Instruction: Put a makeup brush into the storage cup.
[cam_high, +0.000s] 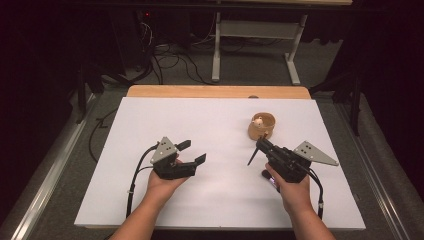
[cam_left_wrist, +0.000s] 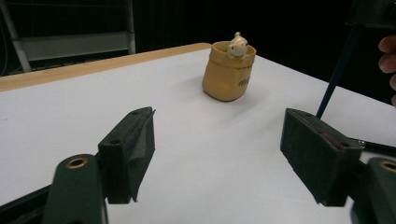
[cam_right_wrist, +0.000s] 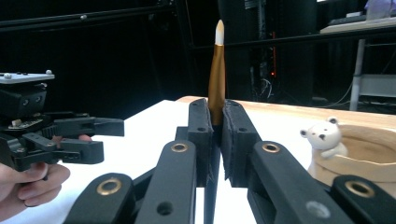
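The right gripper (cam_high: 261, 145), held in the person's right hand (cam_high: 295, 192) near the front right of the white table top (cam_high: 220, 200), had its two black jaws pressed tight on a slim pen with a gold-brown barrel and a pale tip (cam_right_wrist: 216, 70). In the right gripper view the pen stood up from between the jaws, its pale tip uppermost against the dark room, and a dark length of it ran down below them. In the high view that dark lower end (cam_high: 252, 156) slanted down toward the table surface; whether it touched the surface could not be told. Just beyond the right gripper sat a small tan, round pot (cam_high: 262, 126) with a little white bear figure (cam_high: 258, 120) perched on its rim, upright and apart from both grippers. The left gripper (cam_high: 192, 152), in the person's left hand (cam_high: 162, 185) at the front left, was well apart from the pot, and its jaws stood wide apart with nothing between them. In the left gripper view the pot (cam_left_wrist: 229, 70) lay ahead, between and beyond the two spread jaws.
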